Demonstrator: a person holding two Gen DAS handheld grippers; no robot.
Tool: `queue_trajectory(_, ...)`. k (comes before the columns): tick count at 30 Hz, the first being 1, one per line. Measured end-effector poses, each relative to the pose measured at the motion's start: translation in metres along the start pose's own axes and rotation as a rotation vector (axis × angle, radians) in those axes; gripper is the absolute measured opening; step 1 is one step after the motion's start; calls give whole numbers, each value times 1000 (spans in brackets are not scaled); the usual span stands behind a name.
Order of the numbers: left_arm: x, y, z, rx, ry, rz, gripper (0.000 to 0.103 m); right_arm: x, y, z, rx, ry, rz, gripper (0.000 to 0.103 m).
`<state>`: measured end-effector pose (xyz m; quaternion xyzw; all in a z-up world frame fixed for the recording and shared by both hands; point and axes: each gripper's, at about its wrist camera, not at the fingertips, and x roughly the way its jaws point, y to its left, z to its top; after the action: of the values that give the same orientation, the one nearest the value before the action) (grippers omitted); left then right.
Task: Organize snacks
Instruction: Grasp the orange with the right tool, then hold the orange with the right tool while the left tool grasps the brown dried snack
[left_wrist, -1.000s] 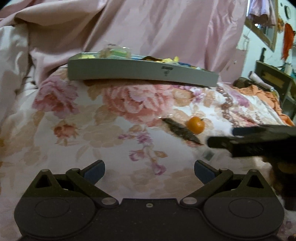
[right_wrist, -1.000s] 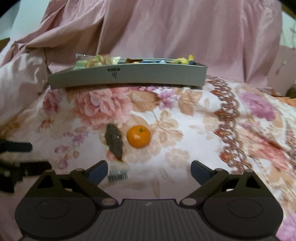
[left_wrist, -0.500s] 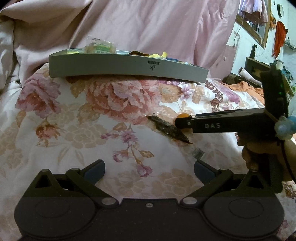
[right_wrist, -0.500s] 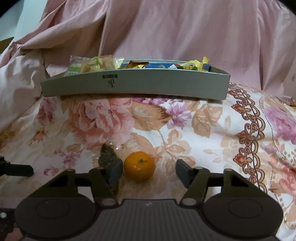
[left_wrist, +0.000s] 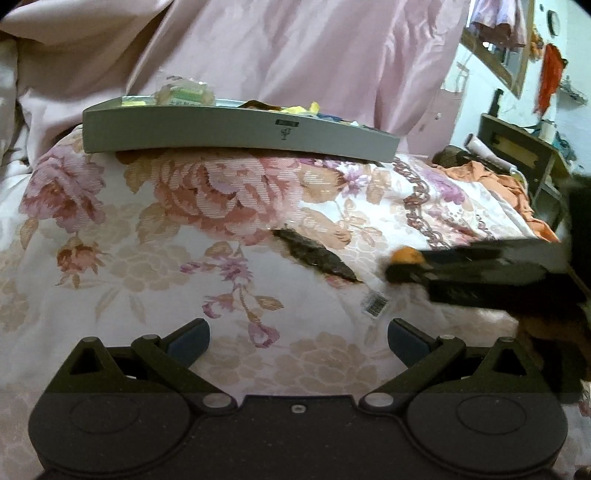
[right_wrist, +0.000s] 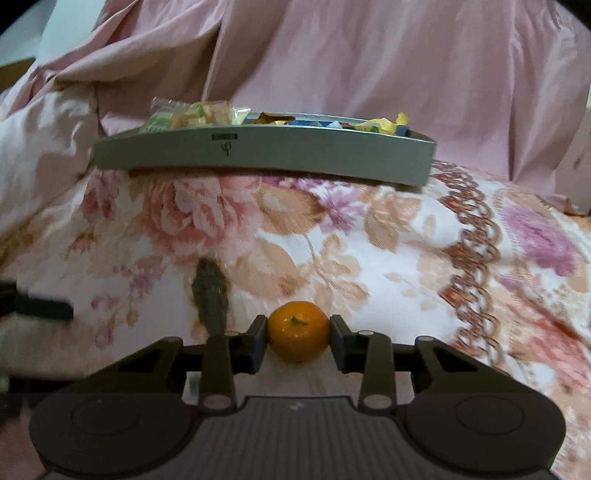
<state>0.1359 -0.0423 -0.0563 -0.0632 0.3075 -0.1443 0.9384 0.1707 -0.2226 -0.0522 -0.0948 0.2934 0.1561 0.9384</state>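
A small orange (right_wrist: 297, 330) sits between the pads of my right gripper (right_wrist: 297, 334), which is shut on it just above the floral bedspread. The orange also shows in the left wrist view (left_wrist: 405, 255), at the tip of the right gripper (left_wrist: 397, 271). A dark snack packet (right_wrist: 210, 291) lies left of the orange, and shows in the left wrist view (left_wrist: 317, 256). A grey tray (right_wrist: 258, 155) with several wrapped snacks stands at the back, seen too in the left wrist view (left_wrist: 236, 133). My left gripper (left_wrist: 297, 338) is open and empty over the bedspread.
A floral bedspread (right_wrist: 369, 240) covers the surface. Pink draped cloth (right_wrist: 369, 55) hangs behind the tray. A barcode sticker (left_wrist: 373, 304) lies on the bedspread. Orange cloth (left_wrist: 487, 181) and a dark shelf (left_wrist: 517, 147) stand at the far right.
My right gripper moved forward around the orange and closed on it. My left gripper stayed open and shifted only slightly.
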Motion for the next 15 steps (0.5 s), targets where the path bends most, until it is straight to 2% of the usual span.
queue_trajectory(6,19,-4,21,-81,16,67,102,-19,-4,-21,29,20,-7,40)
queue_trajectory(8,29,-9,33,-95,10,64,102,-22,-4,-25,38,20,-5,40)
queue_trajectory(12,58,-27,52,-87,47,83,102,-28,-4,-33,34,17,1,40)
queue_trajectory(15,81,-39,57,-53,79,125,102,-32,-5,-40,55,10,10,40)
